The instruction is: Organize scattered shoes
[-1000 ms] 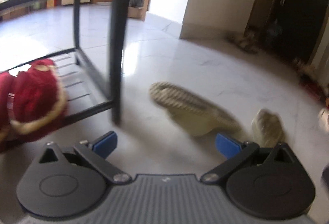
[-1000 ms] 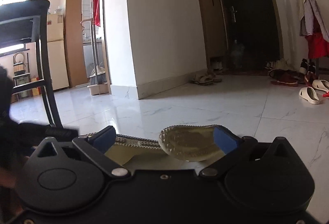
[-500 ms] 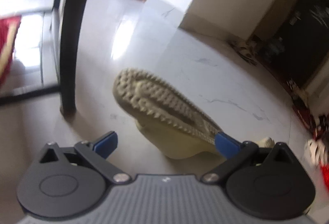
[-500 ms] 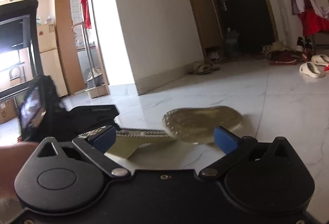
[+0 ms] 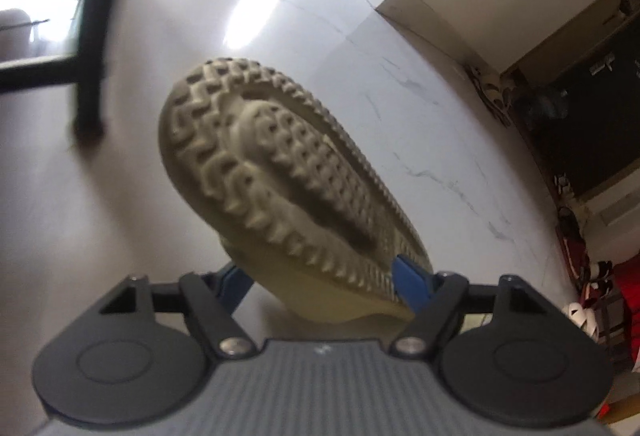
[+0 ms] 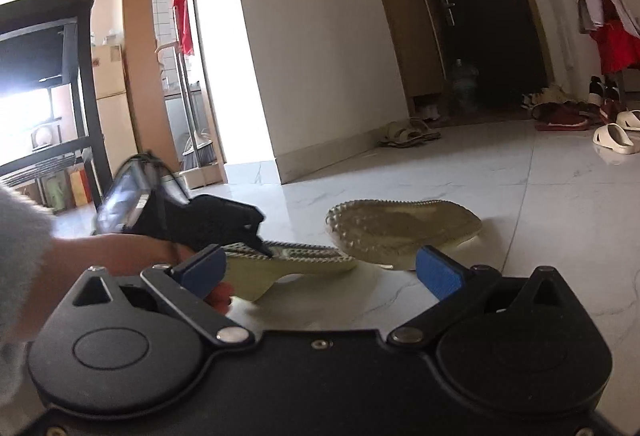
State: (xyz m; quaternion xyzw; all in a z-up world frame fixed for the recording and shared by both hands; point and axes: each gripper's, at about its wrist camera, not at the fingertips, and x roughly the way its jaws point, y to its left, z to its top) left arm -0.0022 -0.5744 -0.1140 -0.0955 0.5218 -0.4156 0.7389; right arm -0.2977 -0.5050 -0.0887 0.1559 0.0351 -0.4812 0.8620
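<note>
While black rack leg (image 5: 90,48) stands near, second slipper (image 6: 404,226) lies overturned beside.

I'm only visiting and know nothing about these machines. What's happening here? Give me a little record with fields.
setting: white marble floor
near slipper: beige, tipped up, ridged sole showing
far slipper: beige, sole up, just past the first
left claw: jaws have just been closing, near slipper between them, pads on it
right claw: open, empty, low over the floor
stage: probably about to lift the near slipper
</note>
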